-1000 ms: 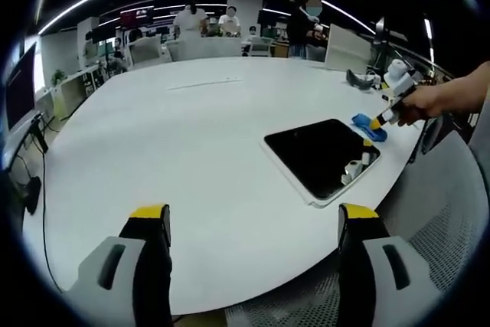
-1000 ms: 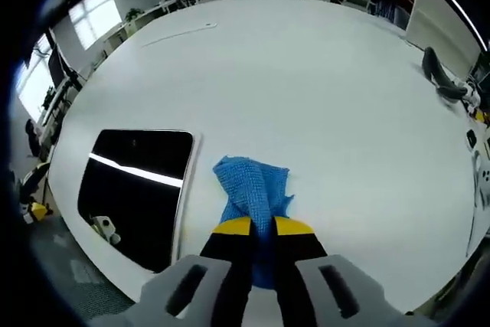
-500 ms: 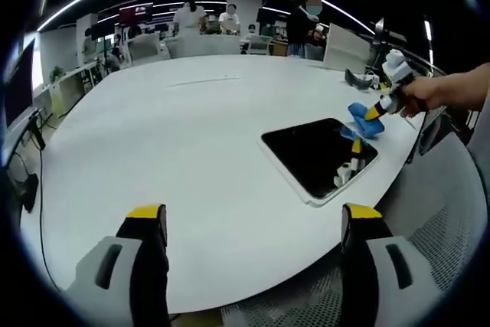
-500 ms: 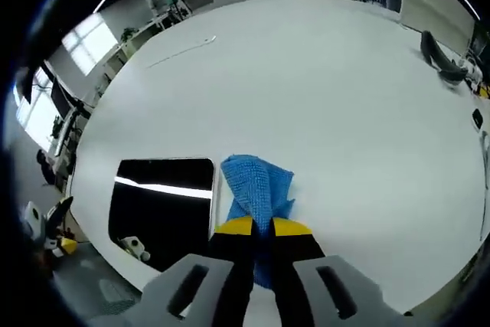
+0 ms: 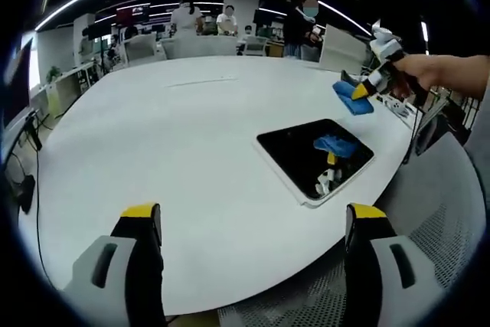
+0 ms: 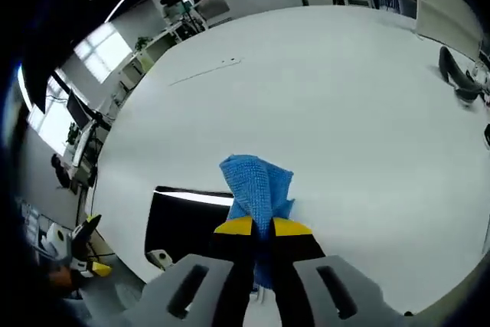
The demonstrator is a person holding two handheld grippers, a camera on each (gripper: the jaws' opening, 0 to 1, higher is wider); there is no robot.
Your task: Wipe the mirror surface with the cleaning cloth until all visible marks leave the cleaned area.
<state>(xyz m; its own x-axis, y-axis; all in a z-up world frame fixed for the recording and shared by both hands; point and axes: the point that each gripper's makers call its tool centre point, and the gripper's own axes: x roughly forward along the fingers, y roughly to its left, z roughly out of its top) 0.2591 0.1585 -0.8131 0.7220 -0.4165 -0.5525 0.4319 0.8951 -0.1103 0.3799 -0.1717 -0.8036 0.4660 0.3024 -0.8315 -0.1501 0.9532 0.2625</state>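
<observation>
Cloth — pinched in right tongs above mirror.

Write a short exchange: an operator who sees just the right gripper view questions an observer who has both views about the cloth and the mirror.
Operator: My right tongs are shut on the blue cloth, with the mirror below them. Is the cloth touching the mirror?
Observer: No. In the left gripper view the cloth is apart from the mirror, held up beyond its far corner, and its blue reflection shows in the dark surface.
Operator: What are the left tongs doing?
Observer: The left tongs are open and hold nothing, at the near edge of the table.
</observation>
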